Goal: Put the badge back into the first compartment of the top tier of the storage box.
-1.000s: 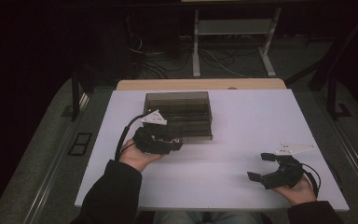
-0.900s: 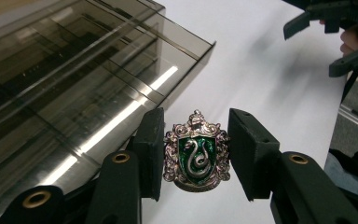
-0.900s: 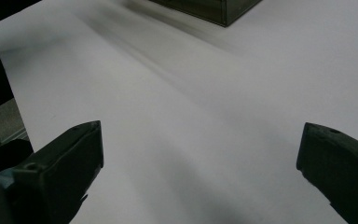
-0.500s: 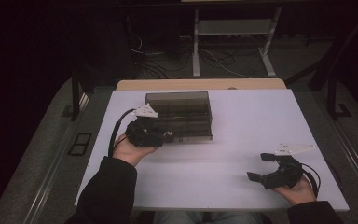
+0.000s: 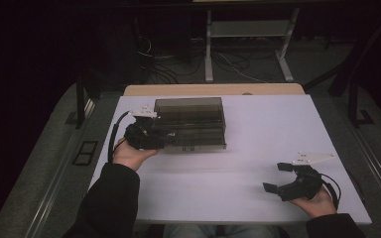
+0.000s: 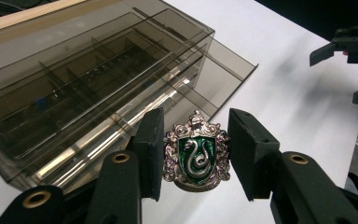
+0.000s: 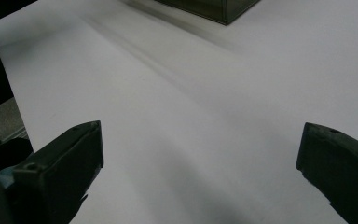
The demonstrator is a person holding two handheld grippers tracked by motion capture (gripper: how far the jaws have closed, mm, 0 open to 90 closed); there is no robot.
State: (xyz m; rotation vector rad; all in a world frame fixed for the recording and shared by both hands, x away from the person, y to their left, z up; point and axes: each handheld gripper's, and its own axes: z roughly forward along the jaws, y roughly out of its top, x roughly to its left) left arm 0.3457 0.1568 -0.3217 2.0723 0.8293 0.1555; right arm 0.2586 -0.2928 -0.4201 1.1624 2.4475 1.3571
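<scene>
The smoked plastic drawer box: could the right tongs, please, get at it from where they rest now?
Probably yes. The right tongs stand open and empty near the table's front right corner, with bare white surface between them and the drawer box. The left tongs, shut on a crest badge, sit at its opposite side.

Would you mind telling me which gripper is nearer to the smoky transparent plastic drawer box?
Left. The left gripper is at the drawer box's front left corner, holding a green-and-silver crest badge; the right gripper rests far off near the table's front right.
</scene>
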